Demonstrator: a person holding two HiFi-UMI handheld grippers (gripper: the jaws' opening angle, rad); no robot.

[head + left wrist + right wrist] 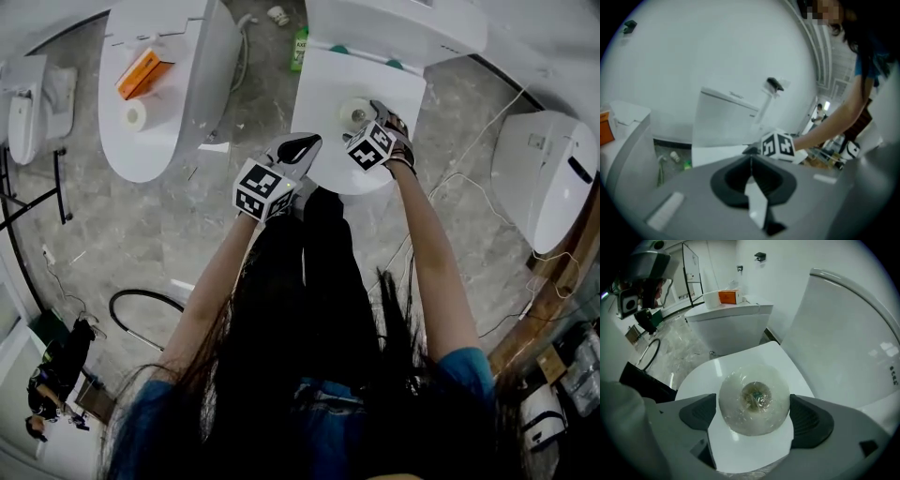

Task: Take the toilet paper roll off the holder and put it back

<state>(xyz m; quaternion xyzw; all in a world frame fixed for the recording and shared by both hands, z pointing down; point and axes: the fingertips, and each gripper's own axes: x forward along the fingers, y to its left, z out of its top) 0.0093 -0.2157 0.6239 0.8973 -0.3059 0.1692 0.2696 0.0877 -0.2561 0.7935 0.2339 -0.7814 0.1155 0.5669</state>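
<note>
R tongs (754,417) wide open, 1 pad each side of the wrapped paper roll (754,401), not squeezing it. Roll stands on end on the shut toilet lid (740,364). L tongs (751,174) shut, empty. Looks like the roll's off its holder; next prob: grip it again & lift straight up.

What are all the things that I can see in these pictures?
Toilets: four, white, across the top.
Roll: one, white, wrapped, upright on the middle toilet's lid.
Second roll: one, white, on the lid of the next toilet to the left.
Box: one, orange, on that toilet's tank.
Bottle: one, green, on the floor behind.
Hose: one, black, looped on the floor.
Left tool: one, grey, shut, empty.
Right tool: one, grey, open around the roll.
</note>
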